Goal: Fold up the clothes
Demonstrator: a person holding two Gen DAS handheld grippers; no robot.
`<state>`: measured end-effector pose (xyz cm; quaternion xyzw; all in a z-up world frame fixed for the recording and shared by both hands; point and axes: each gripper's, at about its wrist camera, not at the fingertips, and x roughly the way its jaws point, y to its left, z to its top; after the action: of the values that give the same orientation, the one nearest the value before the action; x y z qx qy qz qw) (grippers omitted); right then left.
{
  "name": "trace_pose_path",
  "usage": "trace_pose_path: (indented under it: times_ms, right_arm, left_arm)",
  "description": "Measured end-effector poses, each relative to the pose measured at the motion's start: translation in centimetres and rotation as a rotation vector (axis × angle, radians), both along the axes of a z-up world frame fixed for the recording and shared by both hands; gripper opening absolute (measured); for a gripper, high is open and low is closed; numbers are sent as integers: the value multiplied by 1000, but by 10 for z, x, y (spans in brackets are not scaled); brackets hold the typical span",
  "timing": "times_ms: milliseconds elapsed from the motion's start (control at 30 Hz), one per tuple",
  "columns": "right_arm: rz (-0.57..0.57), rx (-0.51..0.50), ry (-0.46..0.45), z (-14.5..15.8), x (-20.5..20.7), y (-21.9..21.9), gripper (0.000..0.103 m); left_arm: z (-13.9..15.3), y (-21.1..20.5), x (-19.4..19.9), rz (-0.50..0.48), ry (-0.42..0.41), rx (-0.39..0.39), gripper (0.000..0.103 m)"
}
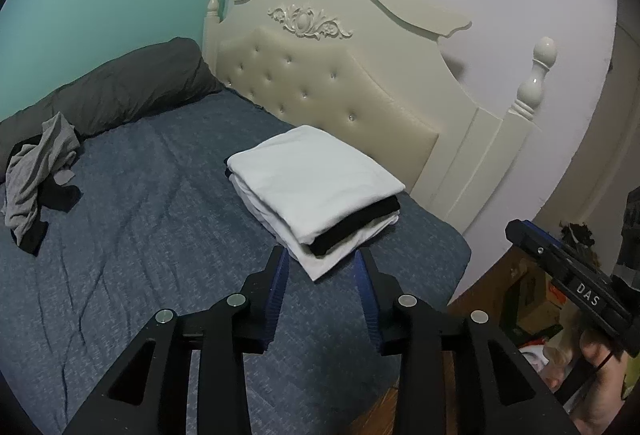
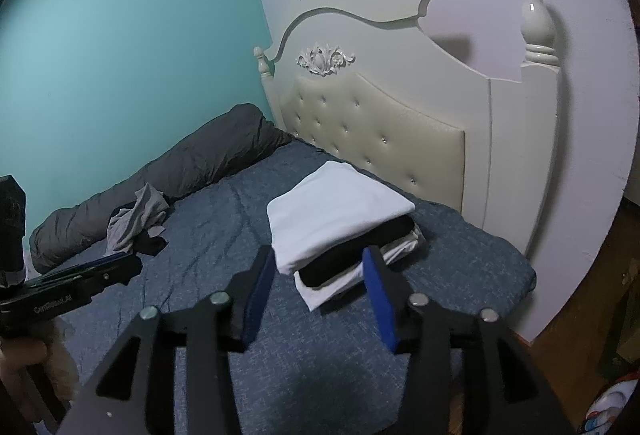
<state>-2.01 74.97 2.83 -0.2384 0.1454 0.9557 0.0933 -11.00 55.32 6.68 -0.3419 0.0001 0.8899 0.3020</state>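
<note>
Lying stacked on the bed (image 1: 140, 235), folded clothes (image 1: 316, 183); nothing contained.

The left gripper (image 1: 322, 255) is a matte black linkage frame with triangular cut-outs in its outer arms and four round silver pivot pins across the top. Its jaws are lined with ribbed blue pads. The right gripper (image 2: 318, 255) is built the same, black with silver pins and brighter blue pads. Seen side-on, each gripper's body is black with a blue strip; one carries a white "DAS" label, the other small, blurred white lettering.
</note>
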Motion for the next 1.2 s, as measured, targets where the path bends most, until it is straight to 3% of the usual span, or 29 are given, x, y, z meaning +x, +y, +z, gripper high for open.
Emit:
trace_pose_path:
  times_ms: [100, 267, 567, 867, 1033, 1200]
  right_arm:
    - [-3, -3, 4, 1, 8, -5, 49]
    - [12, 3, 14, 4, 19, -17, 60]
    - [-12, -7, 16, 2, 37, -29, 69]
    - [-33, 21, 4, 0, 50, -40, 75]
    - [-52, 32, -1, 4, 58, -44, 78]
    - [-69, 39, -18, 3, 64, -50, 82]
  left_arm:
    - [1, -2, 6, -4, 8, -4, 38]
    - [2, -6, 17, -10, 21, -11, 49]
    - [3, -17, 33, -11, 43, -24, 53]
    - [6, -26, 47, -17, 57, -15, 65]
    - [8, -32, 54, -9, 63, -13, 67]
    - [11, -37, 60, 2, 78, -10, 81]
